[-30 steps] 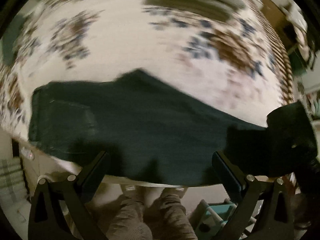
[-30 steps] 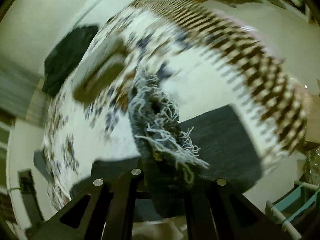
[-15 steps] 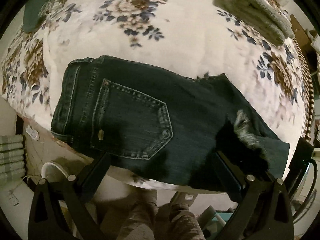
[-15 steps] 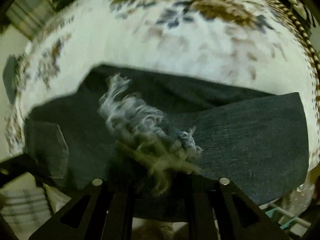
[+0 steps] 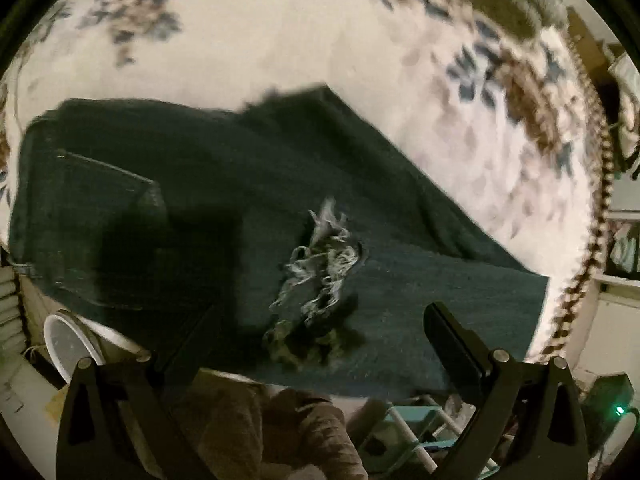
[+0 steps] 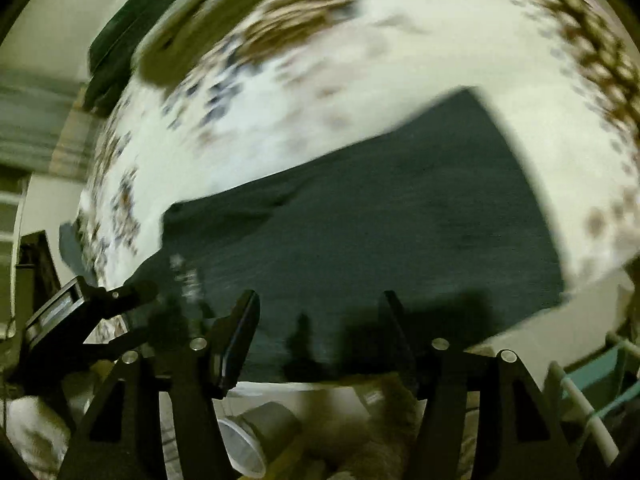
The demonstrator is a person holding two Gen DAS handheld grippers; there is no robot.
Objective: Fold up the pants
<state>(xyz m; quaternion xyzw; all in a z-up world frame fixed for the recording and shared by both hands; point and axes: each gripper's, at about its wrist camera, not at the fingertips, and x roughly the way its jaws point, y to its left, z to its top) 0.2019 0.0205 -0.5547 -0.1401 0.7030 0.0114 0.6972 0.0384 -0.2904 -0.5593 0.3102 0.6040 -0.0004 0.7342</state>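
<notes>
Now both the left gripper (image 5: 320,344) and right gripper (image 6: 318,332) hover spread-fingered above the pants (image 6: 400,216).

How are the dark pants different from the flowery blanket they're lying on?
The pants are plain and dark, while the blanket is pale with brown and blue flowers. The pants are smaller and lie on top, and the blanket spreads out well past them. The pants have a frayed rip with pale threads hanging out, but no rip shows on the blanket. Both are soft cloth, lying spread out.
</notes>
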